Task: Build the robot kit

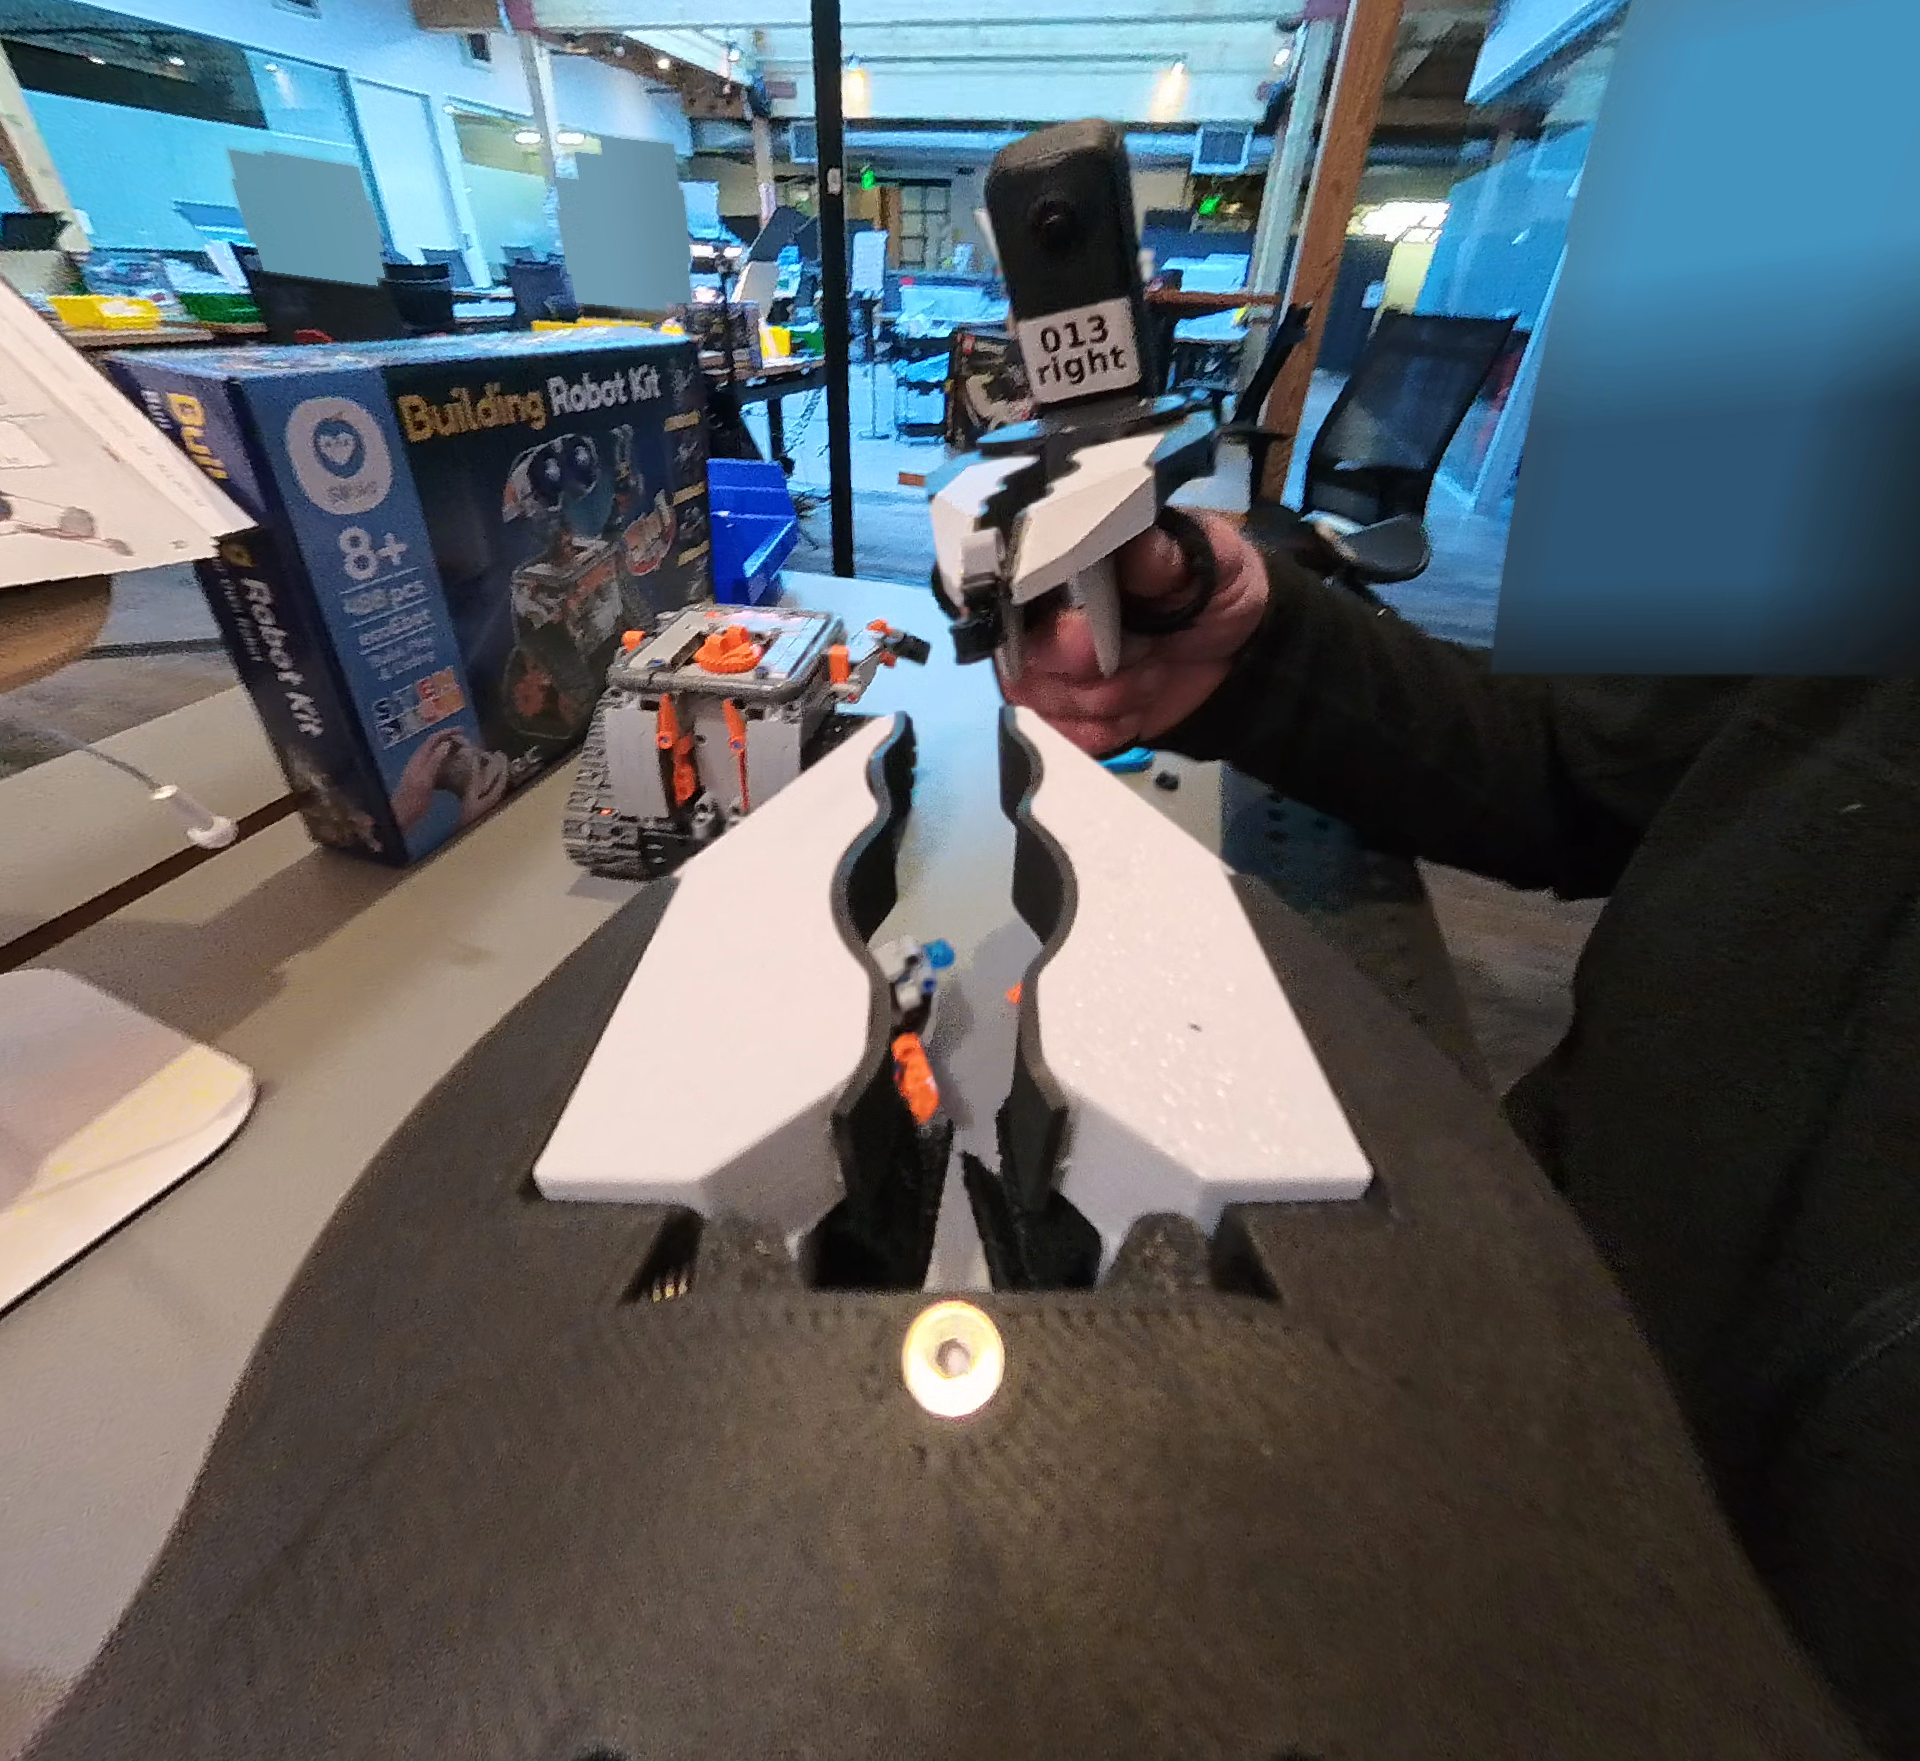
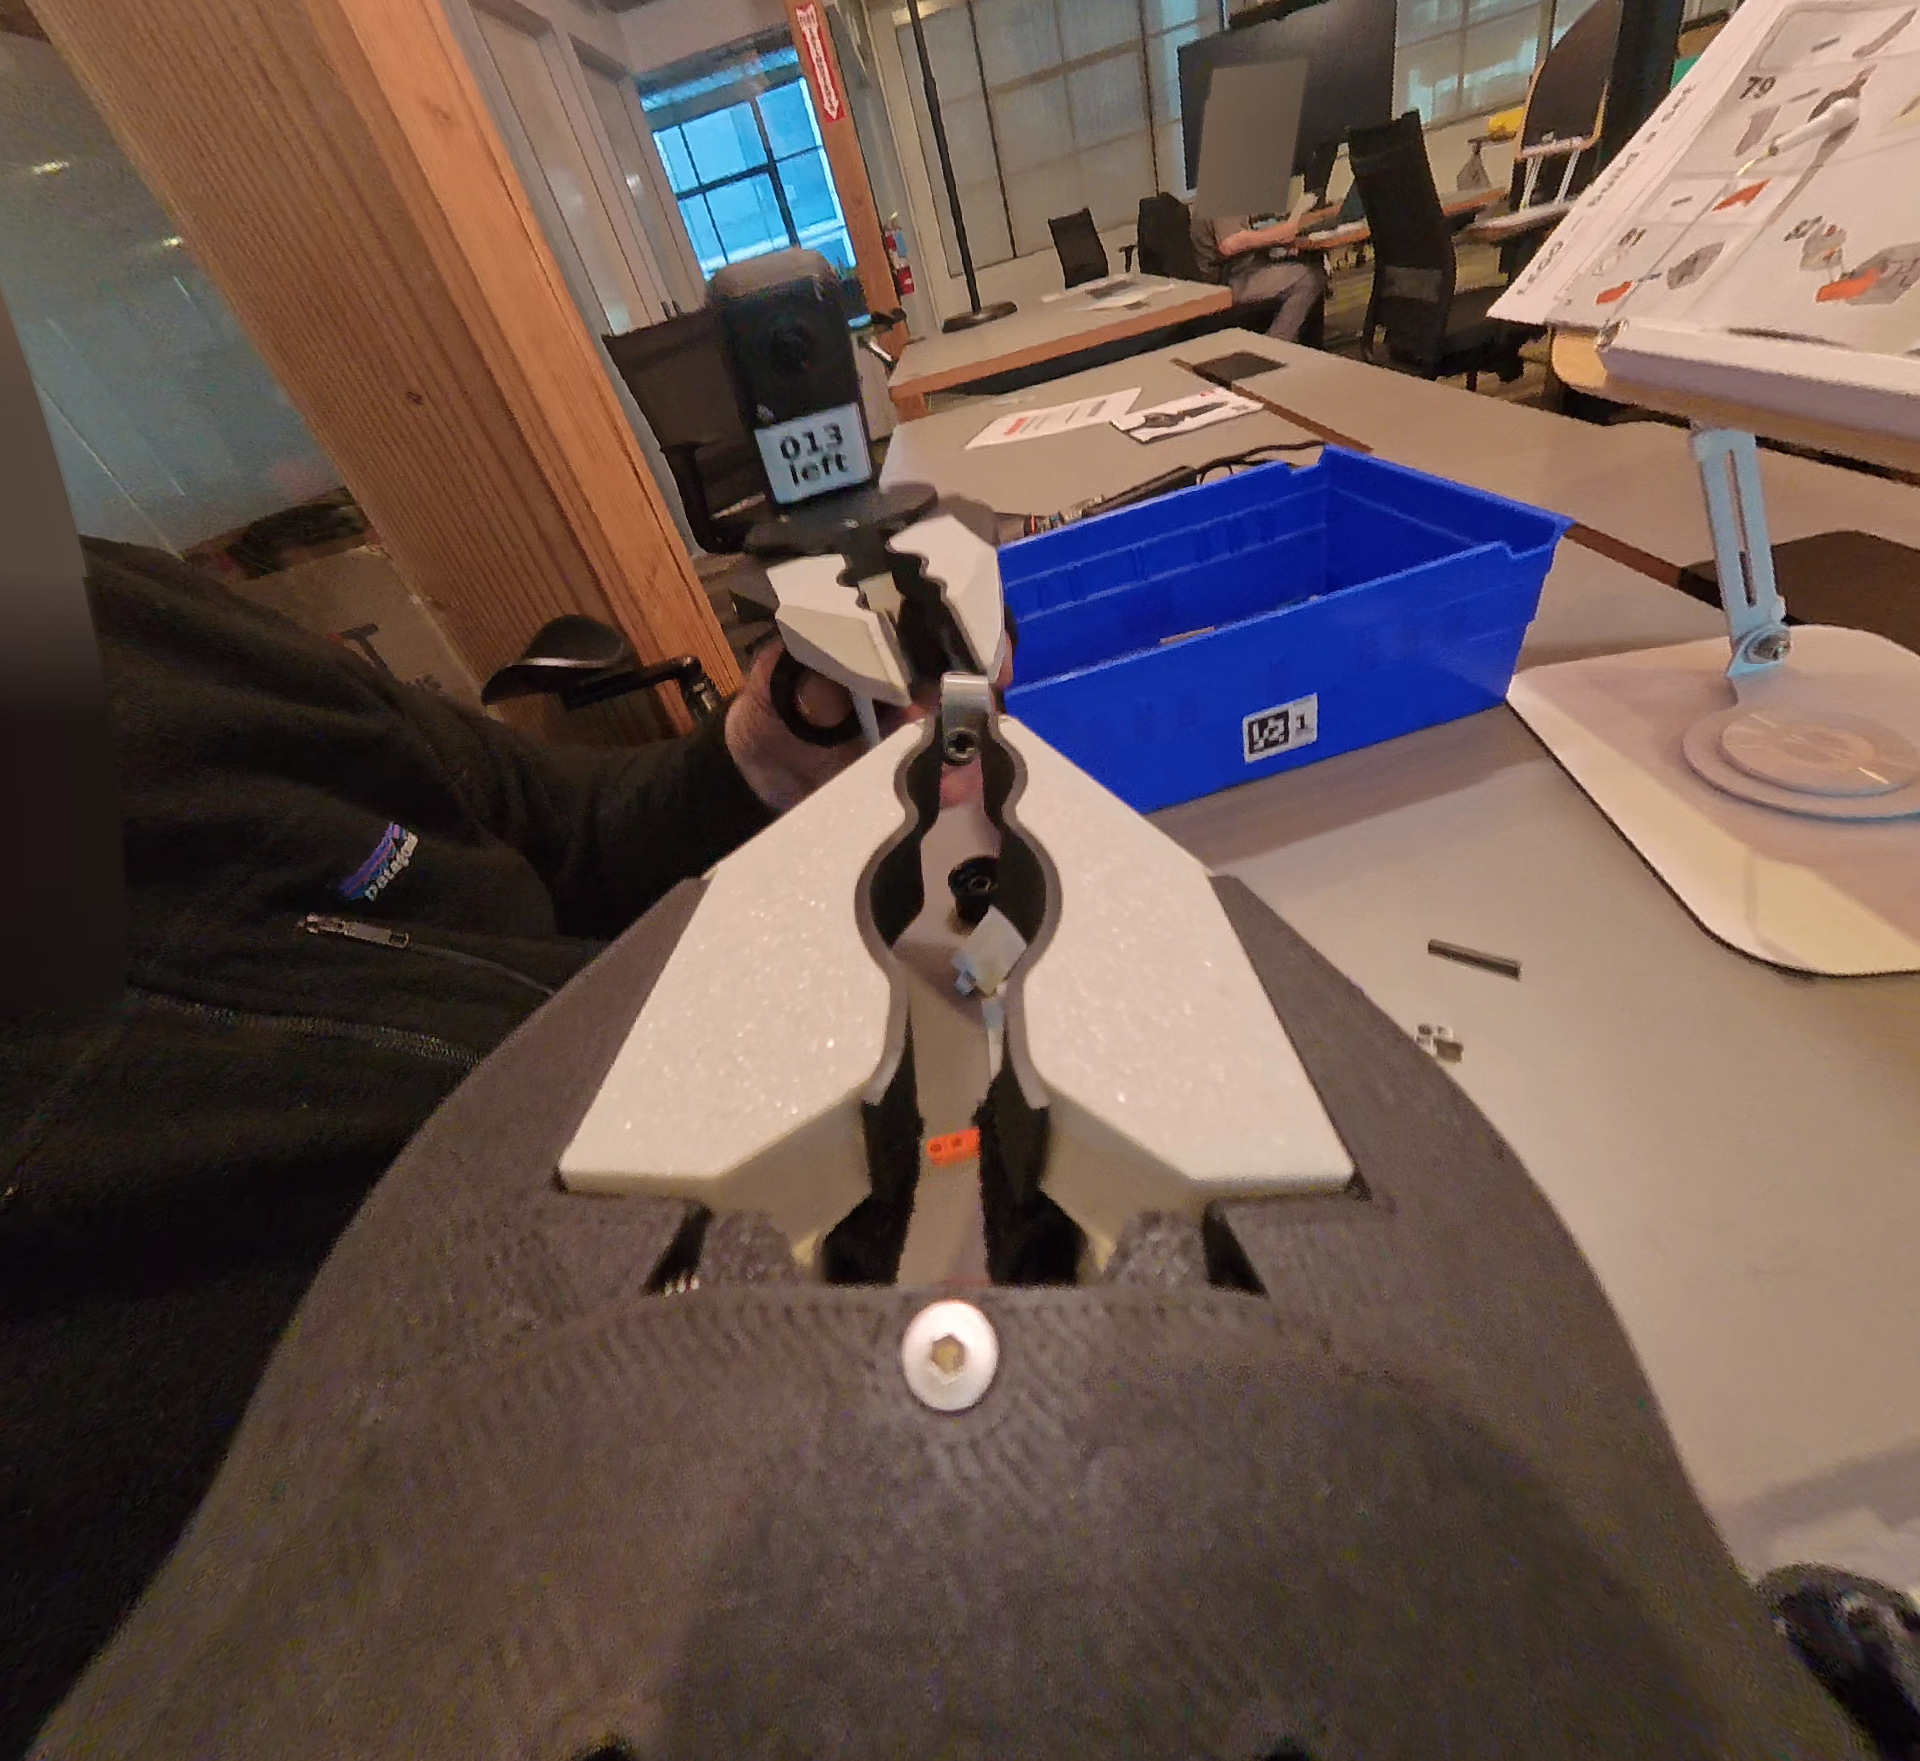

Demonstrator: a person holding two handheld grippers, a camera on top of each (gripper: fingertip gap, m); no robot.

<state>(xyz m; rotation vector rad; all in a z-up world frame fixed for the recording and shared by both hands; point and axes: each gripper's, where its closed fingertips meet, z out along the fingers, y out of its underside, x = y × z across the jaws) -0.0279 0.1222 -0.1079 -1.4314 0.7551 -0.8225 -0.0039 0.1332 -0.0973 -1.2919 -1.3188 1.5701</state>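
Because your right claw [image 2: 961, 755] is clamped on only the tip of the small grey beam [image 2: 961, 703], held above the bench [image 2: 1455, 880], it may pivot or drop; your left claw [image 1: 954, 735] stands apart beside the tracked model [image 1: 717, 735].

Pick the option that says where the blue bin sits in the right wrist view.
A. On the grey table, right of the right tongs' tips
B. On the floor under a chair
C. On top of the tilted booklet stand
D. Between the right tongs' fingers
A: the blue bin rests on the grey table, right of the right tongs.
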